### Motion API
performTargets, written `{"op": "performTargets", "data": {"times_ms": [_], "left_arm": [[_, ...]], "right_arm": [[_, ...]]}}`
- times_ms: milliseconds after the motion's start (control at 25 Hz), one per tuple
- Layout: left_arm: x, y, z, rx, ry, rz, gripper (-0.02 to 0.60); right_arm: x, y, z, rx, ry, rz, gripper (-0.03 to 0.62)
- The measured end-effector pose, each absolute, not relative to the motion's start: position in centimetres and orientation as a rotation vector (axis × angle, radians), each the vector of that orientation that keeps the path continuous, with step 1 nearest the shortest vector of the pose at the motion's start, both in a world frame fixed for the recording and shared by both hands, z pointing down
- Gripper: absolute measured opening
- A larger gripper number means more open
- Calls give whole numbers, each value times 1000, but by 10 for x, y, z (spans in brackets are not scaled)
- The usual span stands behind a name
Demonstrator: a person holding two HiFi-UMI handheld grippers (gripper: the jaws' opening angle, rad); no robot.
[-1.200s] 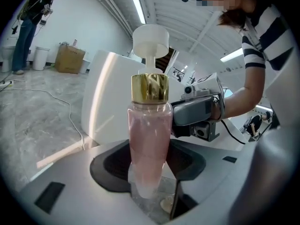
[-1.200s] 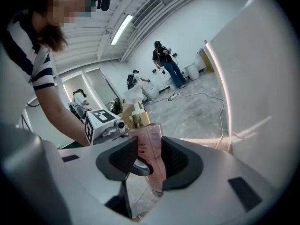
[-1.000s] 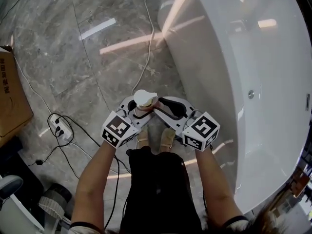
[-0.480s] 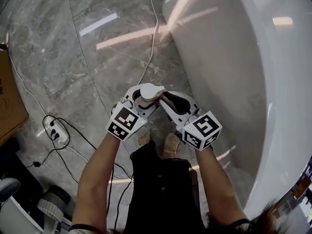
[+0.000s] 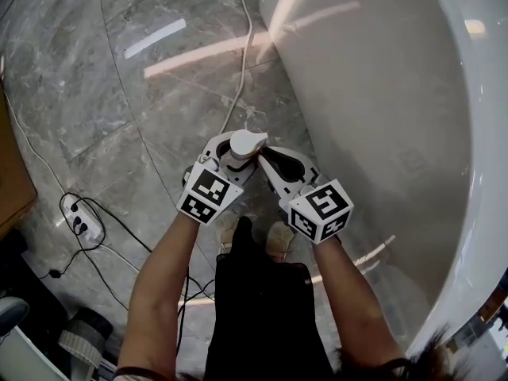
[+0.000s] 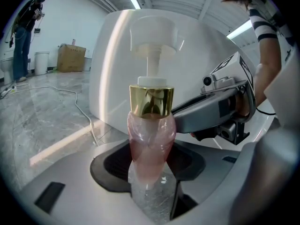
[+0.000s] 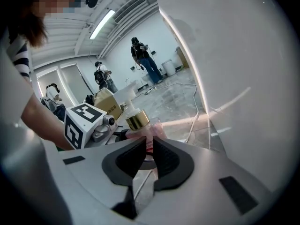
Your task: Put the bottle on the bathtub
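A clear pump bottle (image 6: 151,139) holding pink liquid, with a gold collar and a white pump head (image 5: 247,143), stands upright between the jaws of my left gripper (image 5: 230,165), which is shut on its body. In the left gripper view the white bathtub (image 6: 112,69) rises just behind the bottle. In the head view the bathtub (image 5: 381,94) fills the right side, its outer wall close to both grippers. My right gripper (image 5: 268,163) sits right beside the bottle, jaws nearly together and empty (image 7: 149,146). From the right gripper view the bottle (image 7: 138,121) shows just past the jaw tips.
A white cable (image 5: 238,94) runs across the grey marble floor towards the tub. A power strip (image 5: 78,225) with black cords lies at the left, and a cardboard box edge (image 5: 12,181) beyond it. People (image 7: 143,55) stand far off. My feet (image 5: 254,232) are below the grippers.
Both grippers and the bottle have shifted slightly forward and right, closer to the bathtub wall. The left grip on the bottle is unchanged.
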State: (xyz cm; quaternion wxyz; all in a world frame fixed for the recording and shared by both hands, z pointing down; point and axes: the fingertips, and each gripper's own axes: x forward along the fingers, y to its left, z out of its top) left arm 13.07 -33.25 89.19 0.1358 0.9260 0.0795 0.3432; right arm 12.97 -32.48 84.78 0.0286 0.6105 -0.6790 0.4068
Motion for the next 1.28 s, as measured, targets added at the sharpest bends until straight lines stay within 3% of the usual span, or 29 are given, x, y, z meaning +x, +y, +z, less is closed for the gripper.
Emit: {"op": "performTargets", "data": {"times_ms": [560,1280], "left_arm": [[133,-328,941,2807,148,1080,227],[124,-332,958,2870,83,983,227]], "right_arm": [[142,-300,897,1939,-1938,1316,63],[121,-269,927,1889,-1867,1429,54]]}}
